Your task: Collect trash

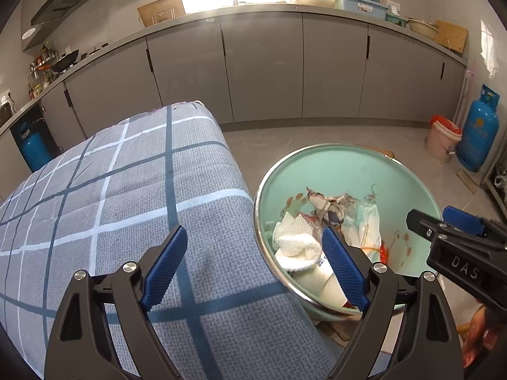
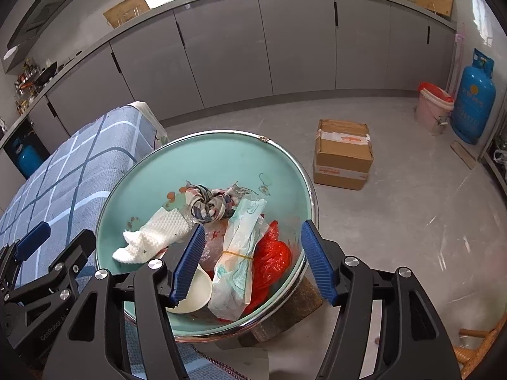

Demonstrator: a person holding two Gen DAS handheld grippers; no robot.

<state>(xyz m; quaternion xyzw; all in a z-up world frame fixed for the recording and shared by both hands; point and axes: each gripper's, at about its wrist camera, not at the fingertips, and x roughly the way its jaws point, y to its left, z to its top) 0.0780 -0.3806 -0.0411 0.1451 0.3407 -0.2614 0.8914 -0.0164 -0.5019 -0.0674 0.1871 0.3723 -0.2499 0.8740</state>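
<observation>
Green basin (image 2: pixel 221 158) beside checked cloth (image 1: pixel 126 190) holds trash: white tissue (image 2: pixel 152 237), paper cup (image 2: pixel 196 291), red bag (image 2: pixel 272 253). Left gripper (image 1: pixel 253 262), right gripper (image 2: pixel 250 262) both open, empty. Cloth looks clear; collecting looks nearly done.

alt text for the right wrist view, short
A mint-green basin holds trash: white paper towel, knotted cloth, printed plastic bag, red bag. The open right gripper hovers over it, holding nothing.

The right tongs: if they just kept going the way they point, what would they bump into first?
Probably the plastic bags piled in the green basin; the open right tongs frame them, though depth is hard to judge.
</observation>
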